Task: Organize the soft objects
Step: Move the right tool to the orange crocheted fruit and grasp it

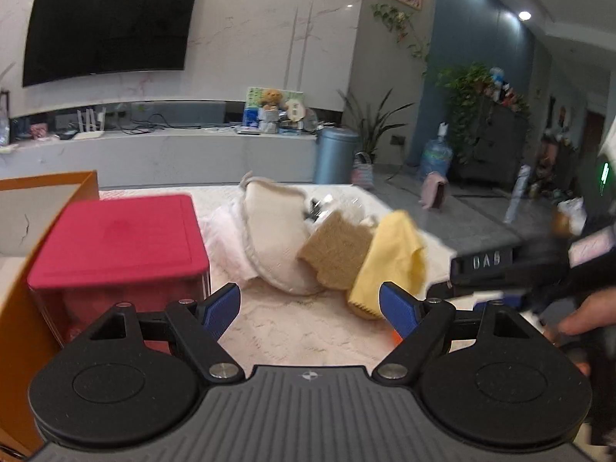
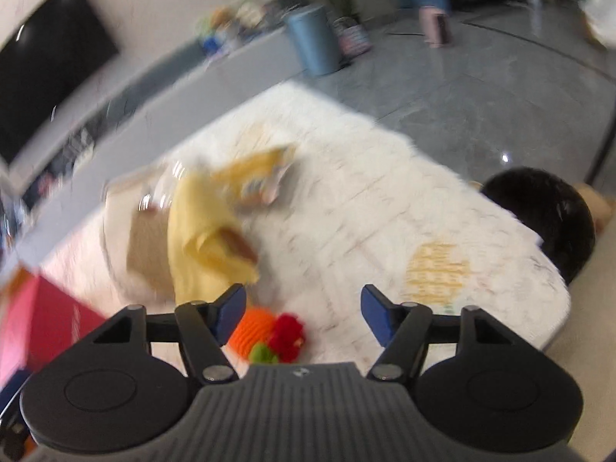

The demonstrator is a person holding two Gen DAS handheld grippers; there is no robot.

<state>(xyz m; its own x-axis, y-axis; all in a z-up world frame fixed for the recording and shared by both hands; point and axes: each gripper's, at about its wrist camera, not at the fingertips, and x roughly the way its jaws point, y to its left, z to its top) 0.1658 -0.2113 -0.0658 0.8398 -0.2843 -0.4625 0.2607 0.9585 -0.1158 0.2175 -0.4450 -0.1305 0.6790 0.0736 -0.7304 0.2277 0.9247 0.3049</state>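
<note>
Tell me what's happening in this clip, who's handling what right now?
A person holds a two-finger gripper in each hand over a table with a white cloth. Both the left gripper and the right gripper are open and hold nothing. A pile of soft items lies ahead: a yellow cloth, a tan sponge and a cream pad. A red lidded box sits left of it. An orange and red knitted toy lies just under the right gripper. The right view is blurred.

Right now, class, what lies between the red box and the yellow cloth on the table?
In the left wrist view, the cream padded piece and tan sponge lie between the red box and the yellow cloth.
</note>
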